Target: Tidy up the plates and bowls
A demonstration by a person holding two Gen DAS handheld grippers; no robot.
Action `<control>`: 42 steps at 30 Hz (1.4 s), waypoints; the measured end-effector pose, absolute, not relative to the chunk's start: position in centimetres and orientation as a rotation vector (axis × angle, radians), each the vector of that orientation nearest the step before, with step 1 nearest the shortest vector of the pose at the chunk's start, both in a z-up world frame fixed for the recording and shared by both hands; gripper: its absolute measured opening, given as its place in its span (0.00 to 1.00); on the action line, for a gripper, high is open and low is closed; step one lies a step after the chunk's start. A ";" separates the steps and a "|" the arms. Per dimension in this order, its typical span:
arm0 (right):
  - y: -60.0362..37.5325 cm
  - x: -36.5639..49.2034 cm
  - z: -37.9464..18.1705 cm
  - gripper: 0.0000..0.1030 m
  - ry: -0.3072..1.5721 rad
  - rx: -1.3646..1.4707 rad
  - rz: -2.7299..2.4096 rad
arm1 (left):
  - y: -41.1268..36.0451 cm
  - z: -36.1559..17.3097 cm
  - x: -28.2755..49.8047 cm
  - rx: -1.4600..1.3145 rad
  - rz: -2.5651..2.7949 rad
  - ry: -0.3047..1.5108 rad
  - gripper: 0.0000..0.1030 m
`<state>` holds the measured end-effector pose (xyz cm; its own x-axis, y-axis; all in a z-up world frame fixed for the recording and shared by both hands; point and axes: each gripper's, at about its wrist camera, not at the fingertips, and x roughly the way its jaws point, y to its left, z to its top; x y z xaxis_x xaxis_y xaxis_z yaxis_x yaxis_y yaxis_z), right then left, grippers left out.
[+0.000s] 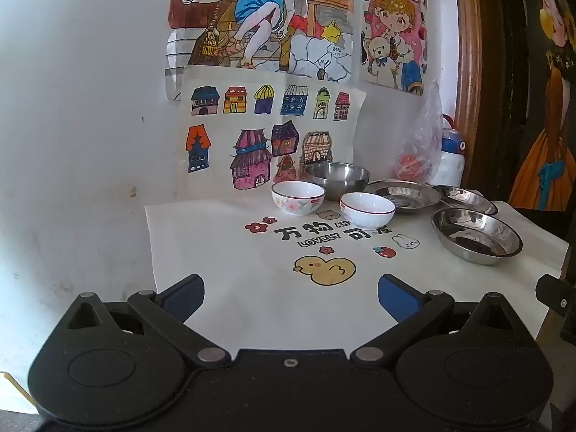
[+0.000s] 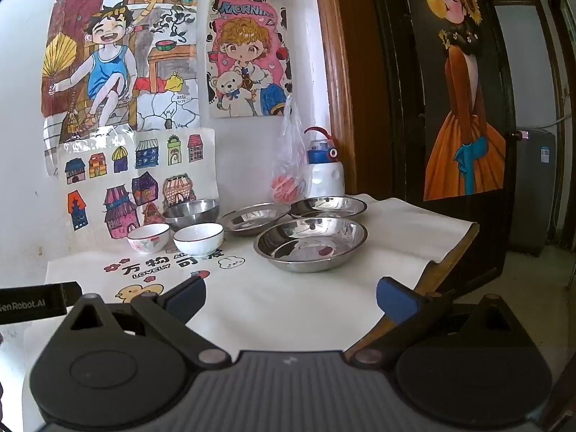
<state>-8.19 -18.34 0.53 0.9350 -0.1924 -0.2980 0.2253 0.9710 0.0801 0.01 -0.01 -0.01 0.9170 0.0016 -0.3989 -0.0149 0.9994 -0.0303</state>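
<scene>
Both claws hover low over the near edge of the tabletop (image 1: pixel 223 252), which is covered by a white cloth printed with a yellow duck. Left claw (image 1: pixel 291 297) spread wide, blue pads apart, nothing between them; right claw (image 2: pixel 291 298) the same — released, empty. At the far side near the wall, a white floral ceramic bowl (image 1: pixel 298 197) and a plain white ceramic bowl with a dark rim line (image 1: pixel 367 209) sit near each other, a deep stainless steel bowl (image 1: pixel 337 177) just behind them. To their right, three shallow stainless steel plates — one beside the steel bowl (image 1: pixel 402 194), one farther back right (image 1: pixel 465 198), one nearest (image 1: pixel 477 240) — all separate, unstacked. Behind them stand a clear plastic bag (image 2: pixel 289 165) and a white bottle with a blue cap (image 2: pixel 325 169).
</scene>
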 end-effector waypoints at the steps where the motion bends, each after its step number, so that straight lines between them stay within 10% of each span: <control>1: -18.3 -8.2 0.5 1.00 0.292 0.113 -0.214 | 0.0 0.0 0.0 -0.033 0.009 0.411 0.99; 42: -18.4 -8.0 0.5 1.00 0.296 0.103 -0.207 | 0.2 0.0 0.2 -0.038 0.006 0.410 0.99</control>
